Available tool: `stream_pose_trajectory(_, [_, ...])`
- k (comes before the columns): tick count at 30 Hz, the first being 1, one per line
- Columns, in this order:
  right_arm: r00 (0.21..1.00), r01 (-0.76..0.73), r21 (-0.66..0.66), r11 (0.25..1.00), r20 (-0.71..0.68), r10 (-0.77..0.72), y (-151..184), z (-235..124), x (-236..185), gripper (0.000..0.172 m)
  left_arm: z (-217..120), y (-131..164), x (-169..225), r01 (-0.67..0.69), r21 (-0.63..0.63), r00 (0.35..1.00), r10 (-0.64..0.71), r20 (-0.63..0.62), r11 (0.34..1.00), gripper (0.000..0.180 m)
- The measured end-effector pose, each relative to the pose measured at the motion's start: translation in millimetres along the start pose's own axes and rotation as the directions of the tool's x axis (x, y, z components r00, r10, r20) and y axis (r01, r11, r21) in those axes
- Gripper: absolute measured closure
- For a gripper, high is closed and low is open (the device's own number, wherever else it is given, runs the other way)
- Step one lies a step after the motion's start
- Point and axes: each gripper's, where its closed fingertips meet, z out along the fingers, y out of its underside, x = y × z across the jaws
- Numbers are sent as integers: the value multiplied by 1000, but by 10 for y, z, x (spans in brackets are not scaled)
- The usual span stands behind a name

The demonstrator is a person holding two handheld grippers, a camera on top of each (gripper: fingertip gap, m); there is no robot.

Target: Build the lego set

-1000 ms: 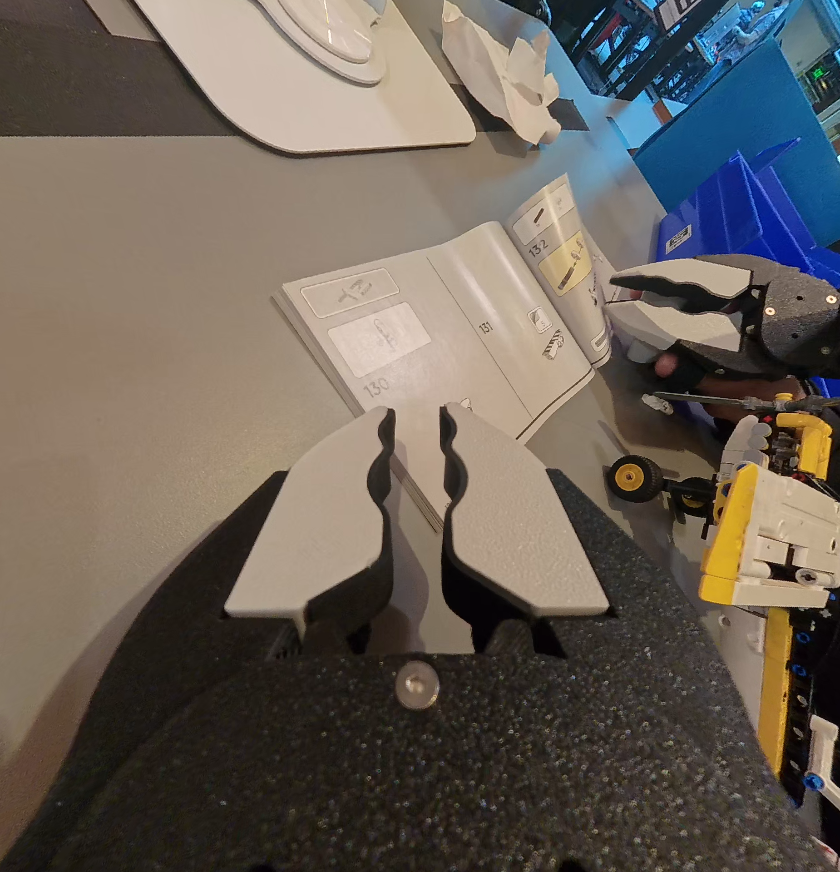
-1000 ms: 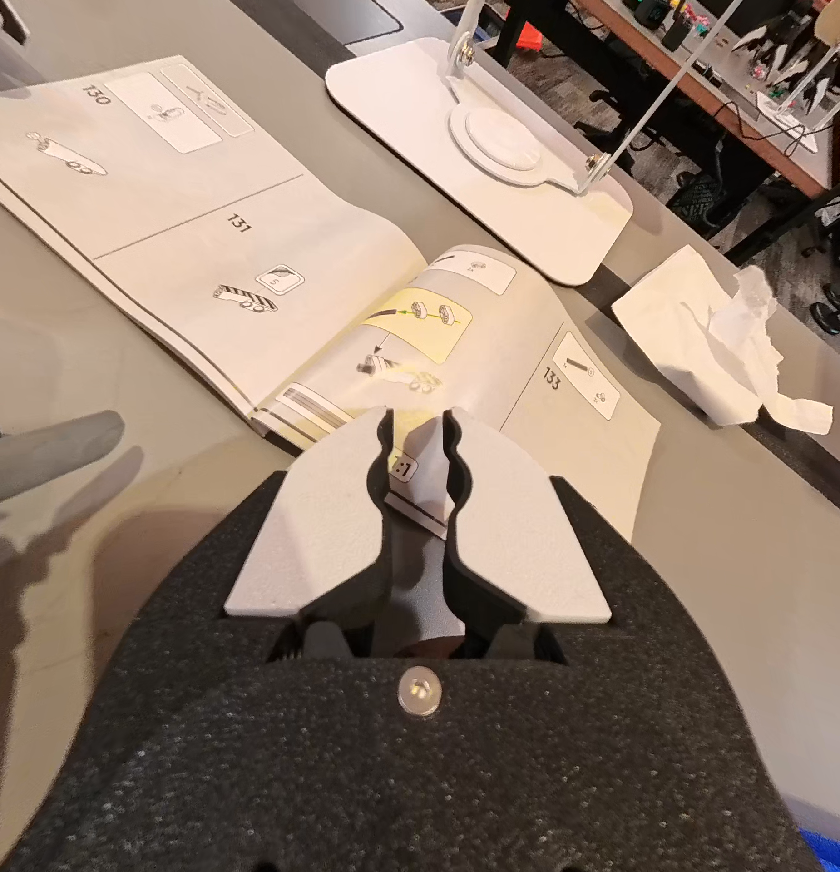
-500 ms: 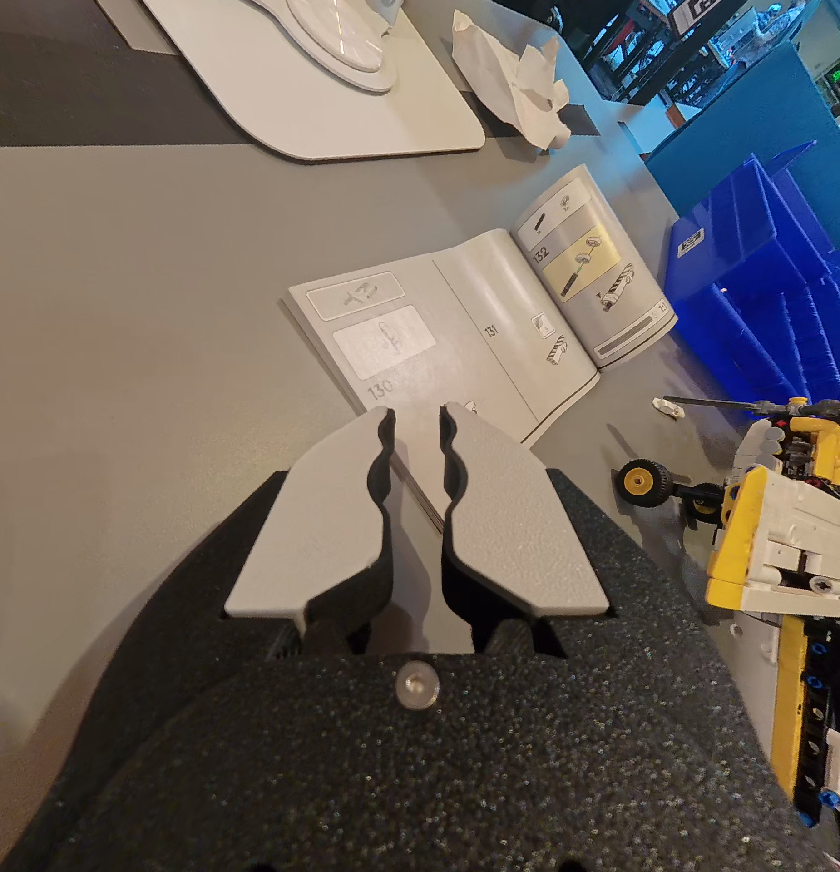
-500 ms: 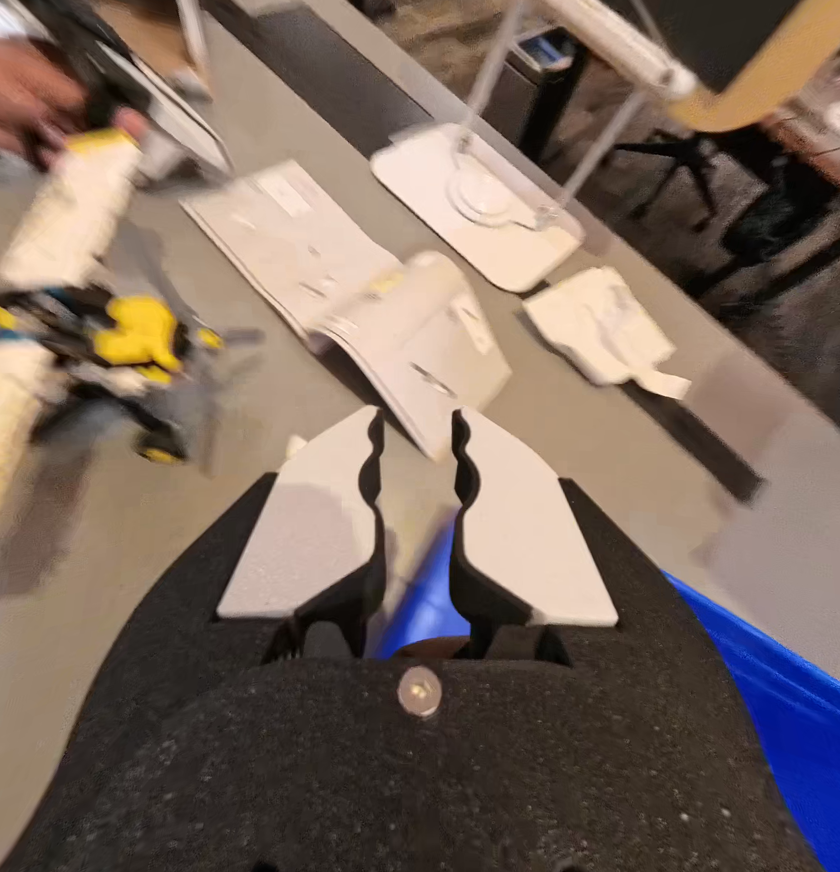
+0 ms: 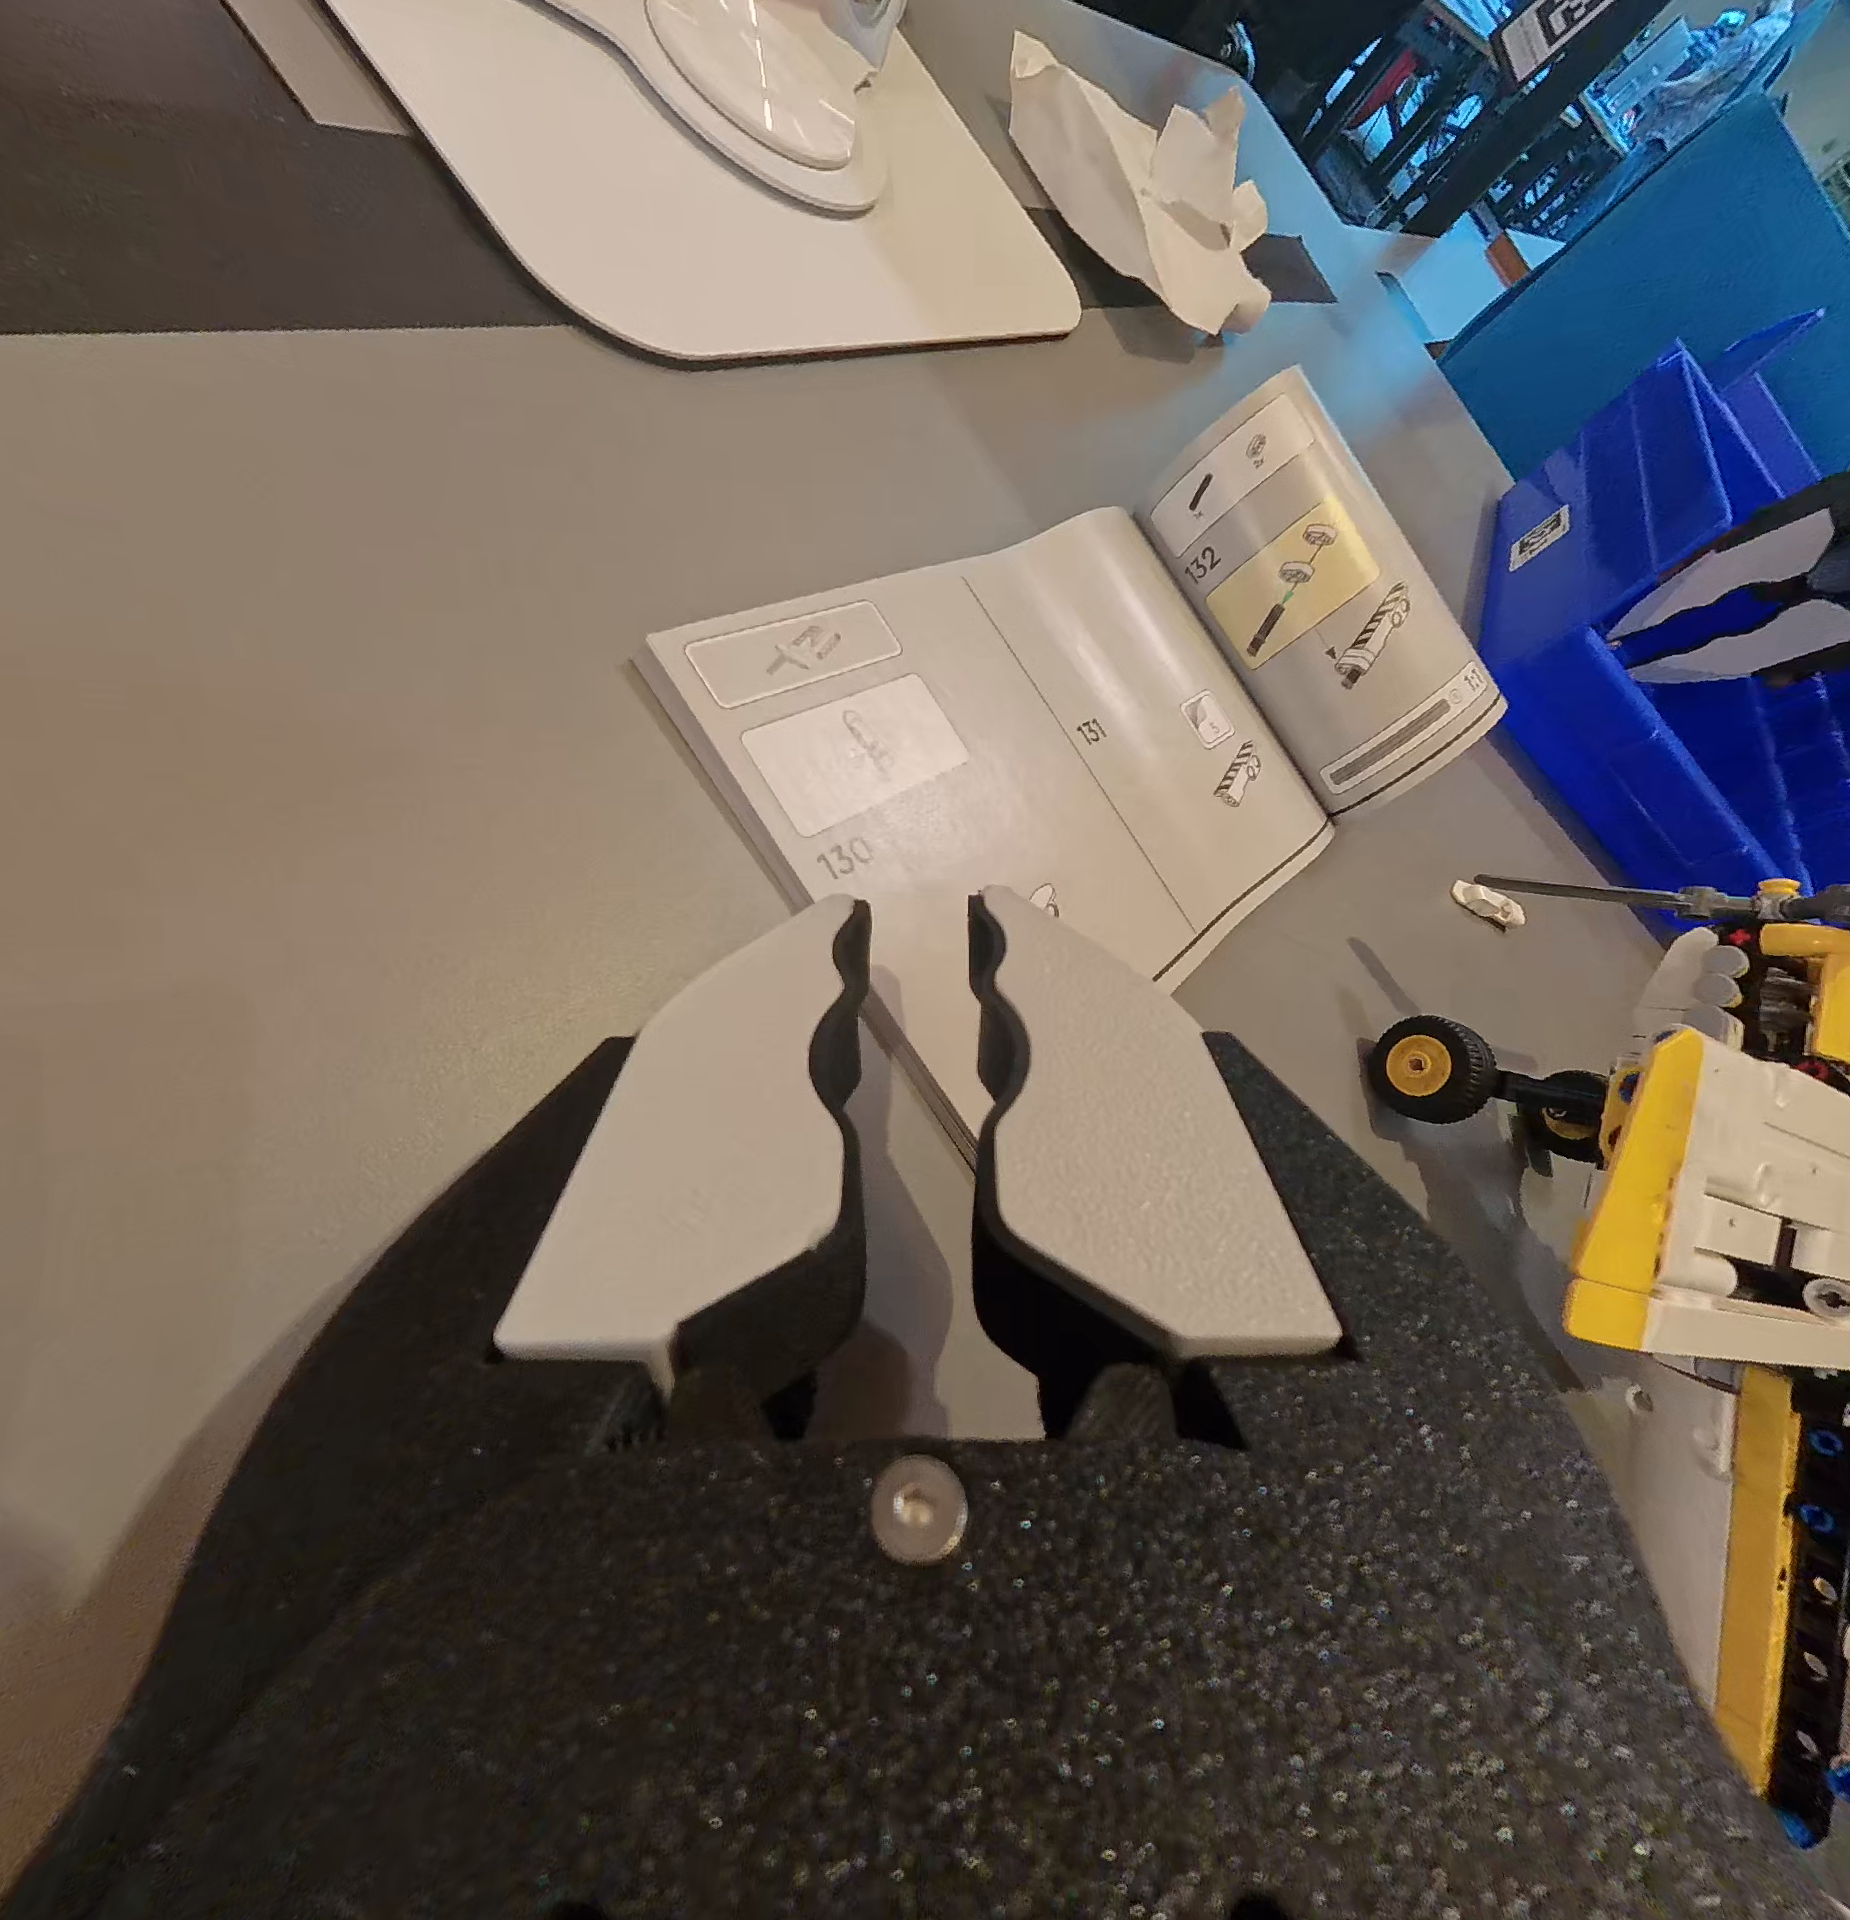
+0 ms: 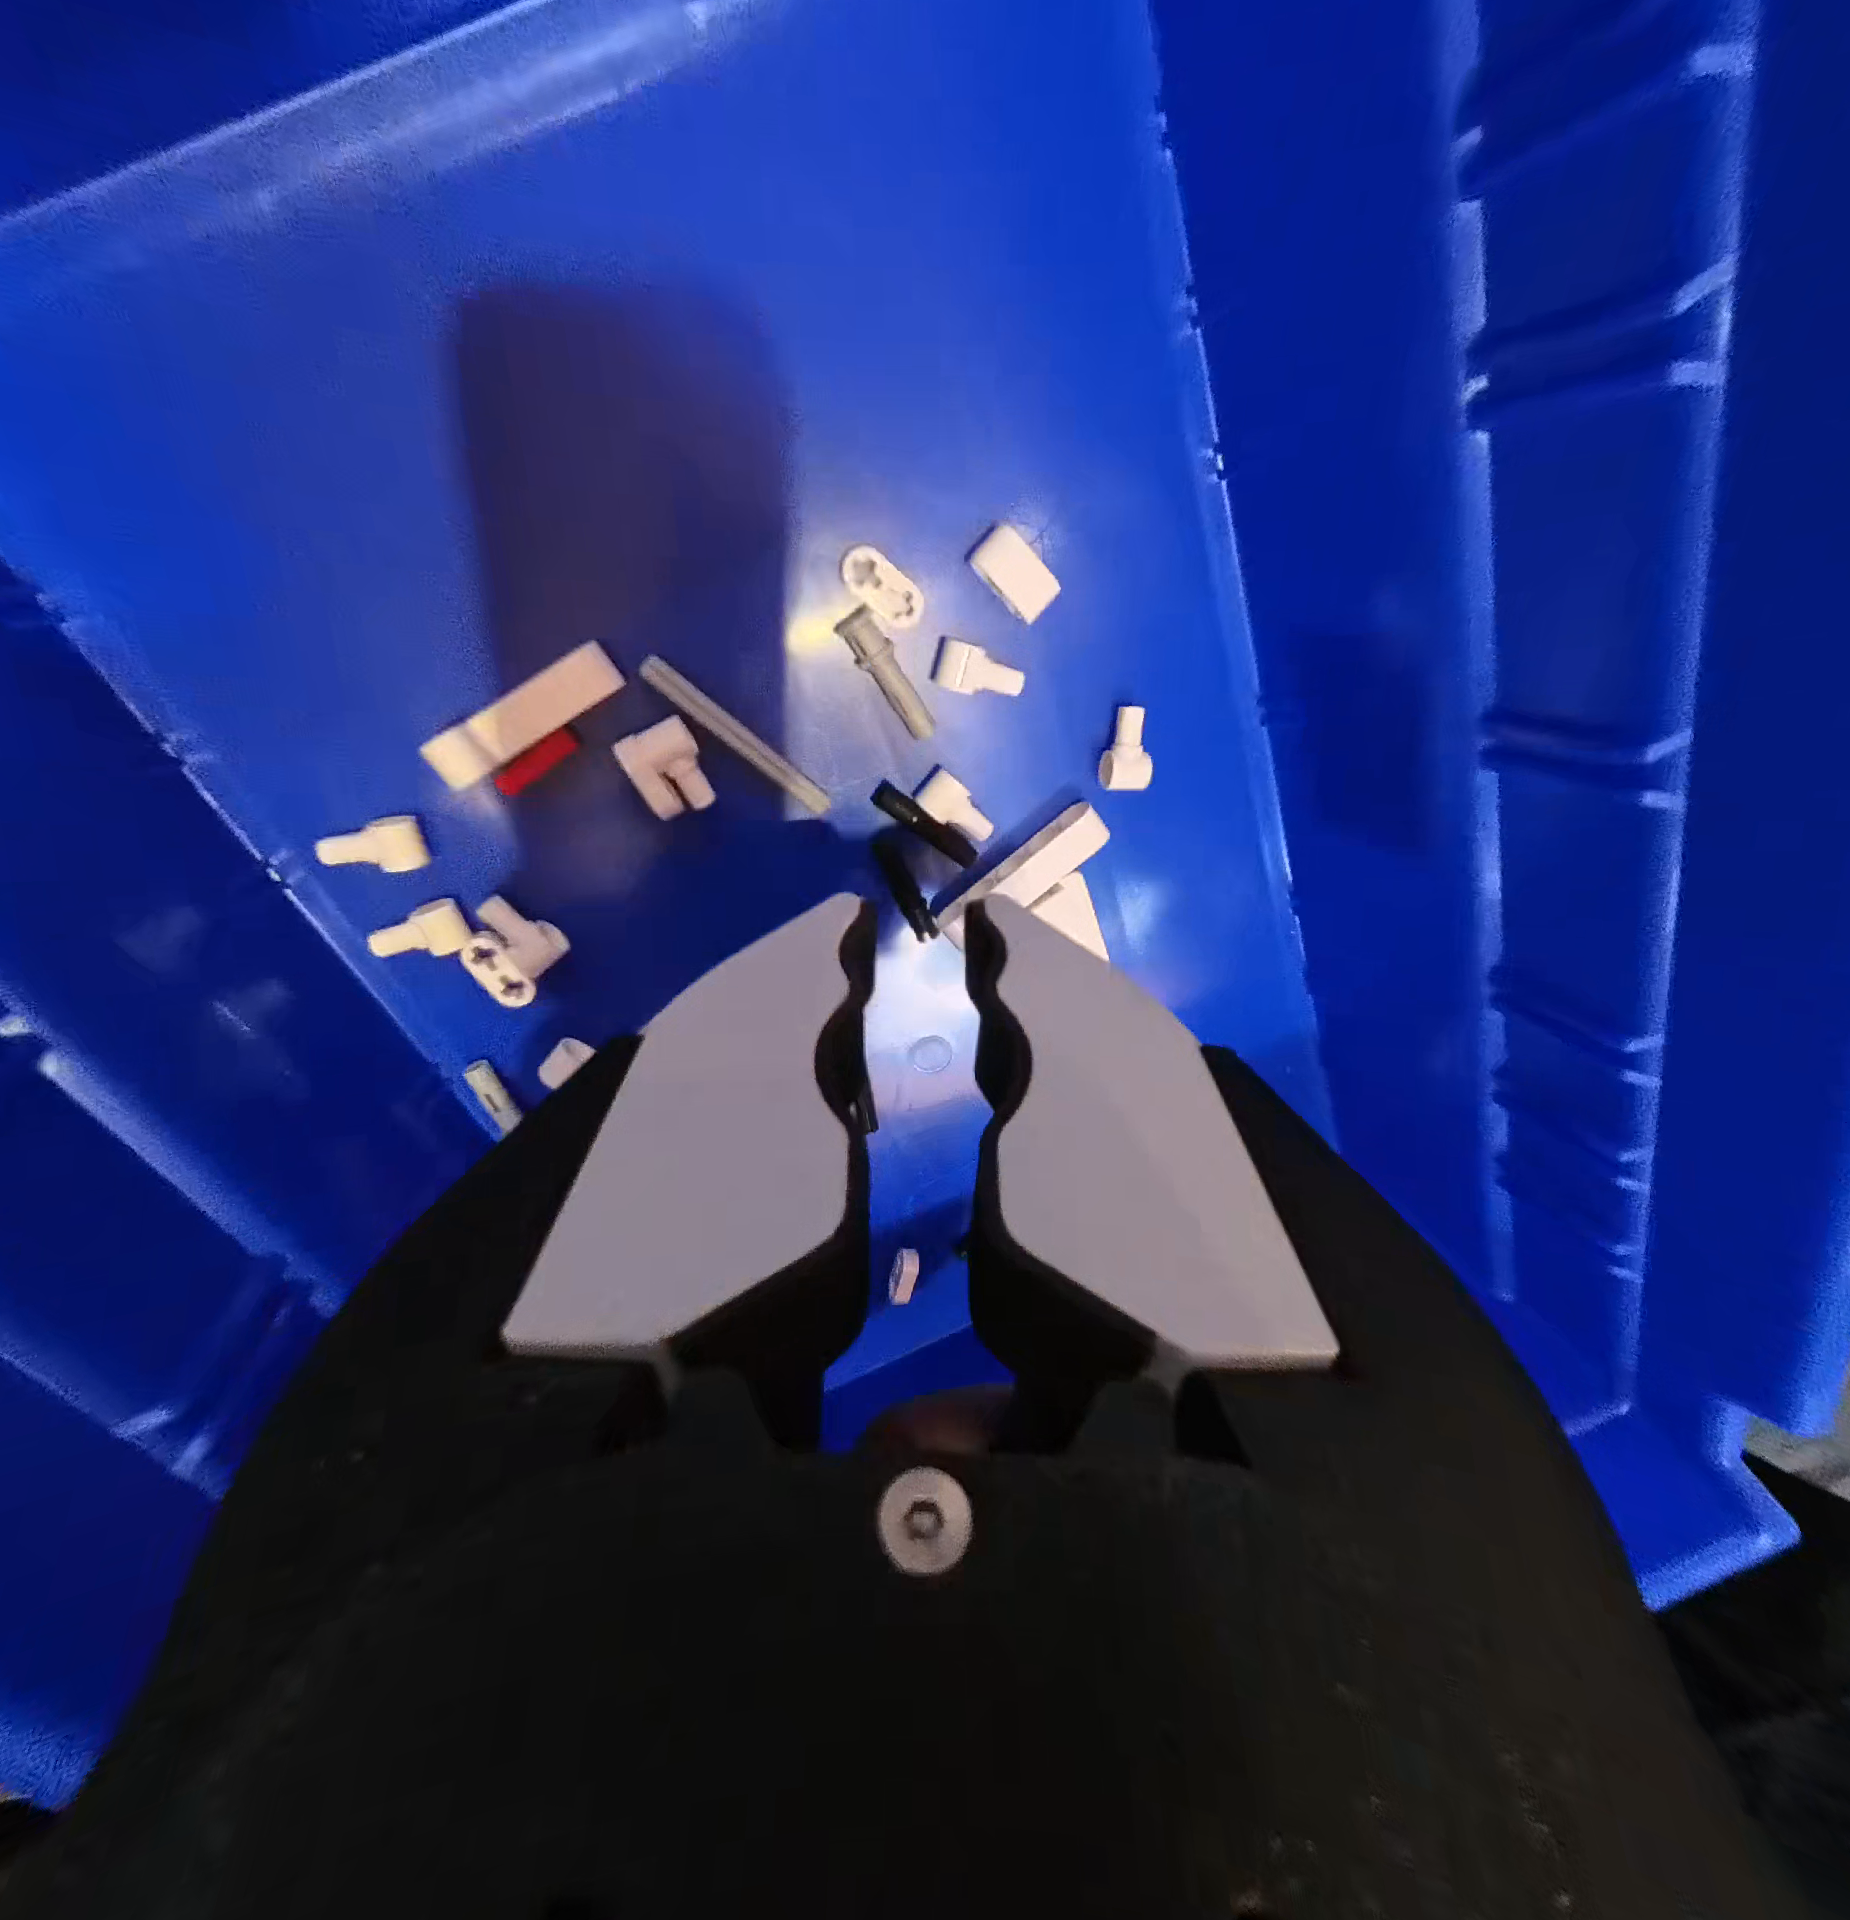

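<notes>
Right wrist view looks down into a blue bin [image 6: 692,312], where the right gripper [image 6: 919,914] hangs with its jaws a little apart and nothing pressed between them. Just past its fingertips, at the frame's centre, lies a small black pin [image 6: 905,891], with a second black pin [image 6: 921,816] and a white beam [image 6: 1035,857] close beside it. Farther up and to the left are scattered white connector pieces [image 6: 526,717], a grey axle [image 6: 734,748] and one red piece [image 6: 534,771]. Left wrist view shows the left gripper [image 5: 919,914] above the grey tabletop [image 5: 277,675], jaws likewise slightly spread and bare, tips over the near corner of an open instruction booklet [image 5: 1004,727]. At the right edge of that frame stands a yellow and white brick-built vehicle [image 5: 1752,1195] with a black wheel [image 5: 1430,1068]; blue bins [image 5: 1627,582] sit above it, the other gripper reaching in. A white lamp base [image 5: 692,187] and crumpled paper [image 5: 1139,197] lie along the top.
</notes>
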Motion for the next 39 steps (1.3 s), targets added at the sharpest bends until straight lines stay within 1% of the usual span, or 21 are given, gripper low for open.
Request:
stream_pose_trajectory(2, [999, 13, 7, 1000, 29, -14, 10, 39, -12, 155, -4, -2, 0, -1, 3, 1000, 1, 2, 1000, 163])
stream_pose_trajectory(7, [998, 42, -34, 999, 58, -40, 65, 170, -13, 156, -1, 2, 3, 2, -1, 1000, -2, -4, 1000, 162])
stream_pose_trajectory(9, [998, 22, -33, 999, 66, -20, 67, 186, -1, 161, -2, 3, 5, 1, -1, 1000, -1, -6, 1000, 162])
stream_pose_trajectory(10, [997, 12, -38, 999, 77, -9, 75, 188, -11, 166, -2, 3, 7, 0, -1, 1000, 0, -7, 1000, 162])
stream_pose_trajectory(11, [997, 0, -41, 999, 80, 4, 78, 187, -14, 166, -2, 5, 10, -1, -3, 1000, 1, -8, 1000, 162])
stream_pose_trajectory(13, [997, -13, -68, 998, 70, 18, 97, 179, -18, 166, -2, 7, 14, -4, -4, 1000, 3, -9, 1000, 162])
stream_pose_trajectory(15, [1000, -22, -97, 995, 16, 23, 101, 118, 18, 166, 0, 12, 18, -7, -6, 1000, 7, -11, 1000, 162])
stream_pose_trajectory(16, [999, -36, -83, 996, -6, 35, 46, 44, 29, 166, 1, 14, 21, -8, -8, 1000, 8, -11, 1000, 162])
stream_pose_trajectory(18, [997, -66, -9, 998, -38, 66, -184, -168, 30, 166, 3, 18, 23, -12, -10, 1000, 12, -10, 1000, 162])
stream_pose_trajectory(20, [995, -78, 67, 995, -49, 82, -497, -391, -4, 166, 8, 25, 25, -14, -16, 1000, 14, -10, 1000, 162])
stream_pose_trajectory(23, [997, -74, 144, 987, -4, 76, -1070, -583, -174, 166, 15, 32, 27, -15, -23, 1000, 15, -11, 1000, 162])
stream_pose_trajectory(26, [999, -19, 184, 983, 50, 10, -1659, -601, -428, 166, 14, 34, 29, -18, -23, 1000, 18, -10, 1000, 163])
stream_pose_trajectory(29, [992, -10, 190, 982, 127, -15, -2100, -454, -731, 167, 11, 36, 33, -25, -21, 1000, 25, -7, 999, 163])
stream_pose_trajectory(31, [989, -4, 136, 991, 150, -16, -2213, -261, -904, 166, 8, 38, 38, -29, -20, 1000, 29, -7, 999, 163])
stream_pose_trajectory(34, [988, 32, 38, 999, 151, -38, -2206, 19, -1095, 166, 8, 40, 42, -31, -21, 999, 31, -8, 999, 163])
stream_pose_trajectory(39, [987, 57, -19, 998, 151, -53, -2145, 239, -1212, 166, 16, 47, 48, -31, -29, 999, 30, -14, 999, 162])
